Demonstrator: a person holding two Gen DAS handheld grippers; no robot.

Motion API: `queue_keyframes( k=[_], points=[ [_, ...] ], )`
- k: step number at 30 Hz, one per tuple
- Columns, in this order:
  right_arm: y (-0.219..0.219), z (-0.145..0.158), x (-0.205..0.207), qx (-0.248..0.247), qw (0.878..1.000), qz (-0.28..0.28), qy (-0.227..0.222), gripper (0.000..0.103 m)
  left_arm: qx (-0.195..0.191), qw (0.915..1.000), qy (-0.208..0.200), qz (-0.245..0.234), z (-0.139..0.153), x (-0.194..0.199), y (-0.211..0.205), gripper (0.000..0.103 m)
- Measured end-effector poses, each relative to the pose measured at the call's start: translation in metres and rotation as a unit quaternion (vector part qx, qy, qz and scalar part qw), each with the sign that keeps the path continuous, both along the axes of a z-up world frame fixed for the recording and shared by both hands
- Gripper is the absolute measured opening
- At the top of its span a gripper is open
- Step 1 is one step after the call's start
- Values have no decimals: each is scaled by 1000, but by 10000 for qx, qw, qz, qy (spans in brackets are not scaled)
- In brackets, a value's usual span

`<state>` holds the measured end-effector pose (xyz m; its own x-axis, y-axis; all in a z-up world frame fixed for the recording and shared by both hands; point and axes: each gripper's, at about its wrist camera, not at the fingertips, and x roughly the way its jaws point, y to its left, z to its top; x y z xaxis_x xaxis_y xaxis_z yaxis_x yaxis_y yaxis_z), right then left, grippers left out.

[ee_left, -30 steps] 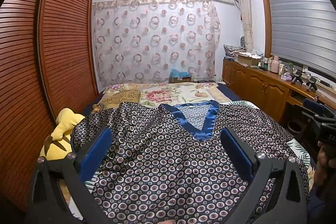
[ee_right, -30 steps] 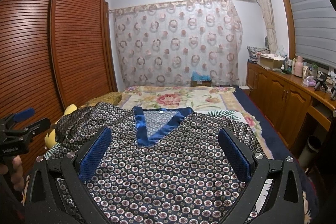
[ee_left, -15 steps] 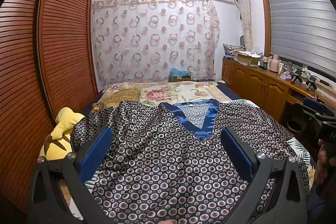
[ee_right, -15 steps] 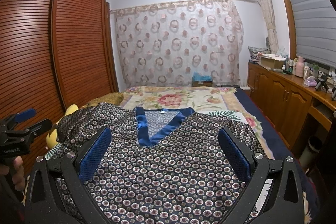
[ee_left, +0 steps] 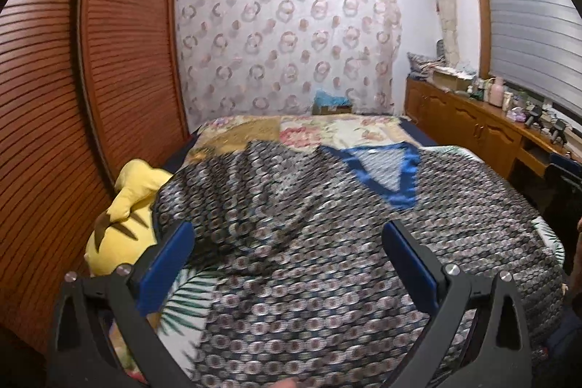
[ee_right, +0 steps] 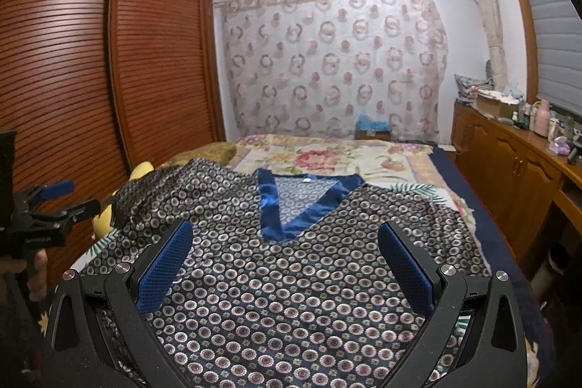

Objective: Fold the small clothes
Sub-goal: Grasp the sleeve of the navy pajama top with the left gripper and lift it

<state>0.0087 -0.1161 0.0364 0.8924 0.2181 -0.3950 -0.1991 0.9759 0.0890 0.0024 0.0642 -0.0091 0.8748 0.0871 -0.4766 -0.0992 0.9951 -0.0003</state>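
Both my grippers, left (ee_left: 287, 264) and right (ee_right: 283, 260), hang spread and empty over the dark circle-print satin top with blue V-neck (ee_right: 291, 279), lying collar-away on the floral bedspread (ee_right: 327, 159); its rumpled left sleeve (view blurred) seems nearest my left.

Left gripper (ee_left: 289, 244): jaws spread wide, blue pads (ee_left: 165, 266) facing inward, nothing between them; black frame low in its own view. Also visible at the left edge of the right wrist view (ee_right: 58, 199), held in a bare hand (ee_right: 36, 273), fingers apart. Right gripper (ee_right: 285, 248): jaws spread wide, blue textured pads (ee_right: 407, 270) angled inward, nothing gripped; black arms level at the bottom of view.
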Motion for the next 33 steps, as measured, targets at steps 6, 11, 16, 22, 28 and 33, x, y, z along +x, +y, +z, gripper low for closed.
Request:
queue_keyframes(
  k=[6, 11, 16, 22, 28, 33],
  points=[
    [18, -15, 19, -128, 9994, 259, 215, 103, -55, 9998, 186, 102, -18, 9, 34, 103],
    [35, -31, 37, -293, 9974, 535, 385, 103, -60, 9990, 438, 73, -37, 24, 60, 103],
    [49, -49, 54, -418, 9946, 765, 562, 103, 72, 9967, 748, 292, -55, 37, 87, 103],
    [58, -62, 67, -390, 9925, 898, 730, 103, 120, 9915, 1239, 374, -82, 51, 117, 103],
    [66, -68, 70, -394, 9905, 1015, 838, 103, -328, 9863, 1591, 272, -102, 64, 145, 103],
    [81, -70, 74, -492, 9868, 1266, 886, 103, -946, 9833, 1542, 219, -106, 73, 162, 99]
  ],
)
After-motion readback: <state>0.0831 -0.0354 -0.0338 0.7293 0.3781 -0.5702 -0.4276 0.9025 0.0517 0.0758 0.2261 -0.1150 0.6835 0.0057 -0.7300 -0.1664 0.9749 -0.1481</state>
